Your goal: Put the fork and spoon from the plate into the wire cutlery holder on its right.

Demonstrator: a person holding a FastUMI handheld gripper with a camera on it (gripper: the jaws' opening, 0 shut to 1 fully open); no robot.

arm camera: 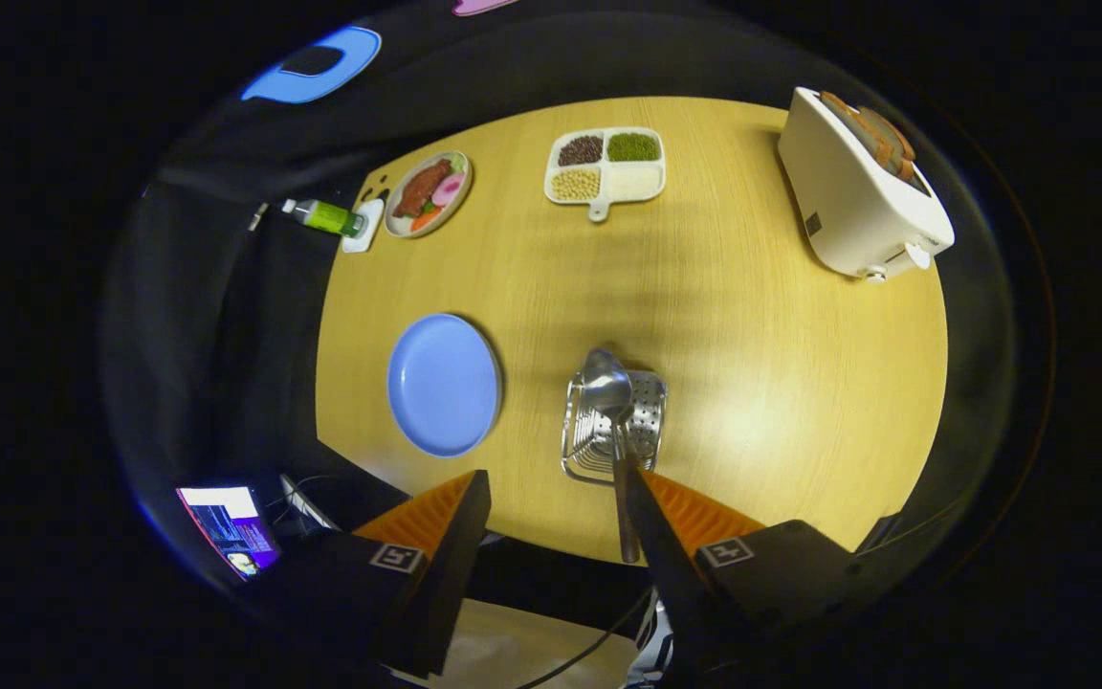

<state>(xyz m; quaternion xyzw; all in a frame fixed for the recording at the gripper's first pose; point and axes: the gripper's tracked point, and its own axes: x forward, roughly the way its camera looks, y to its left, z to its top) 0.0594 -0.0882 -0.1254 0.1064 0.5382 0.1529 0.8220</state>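
Polished steel caught the light where the long-handled metal spoon (610, 411) stood in the chrome wire cutlery holder (613, 428), bowl up, its handle running down beside the right finger (651, 522). The gripper (556, 512) had its fingers spread wide; only the right one seemed to be against the handle, the left (460, 522) stood well apart, so nothing was clamped. The round, matte blue plate (444, 384) lay bare to the left of the holder on the pale wood-grain table (781, 383). The fork could not be made out; it may already have been among the wires.

The risk, as I judged it, lay in the spoon: tall, smooth and top-heavy, it leaned out of a light, open rack whose perforated back and thin wires offered little grip. A finger brushing the handle on the way out could lever it over or drag the holder across the slick table. Beyond stood a glossy white plastic toaster (859, 191) holding bread, and a white four-compartment dish of dried beans (606, 165).
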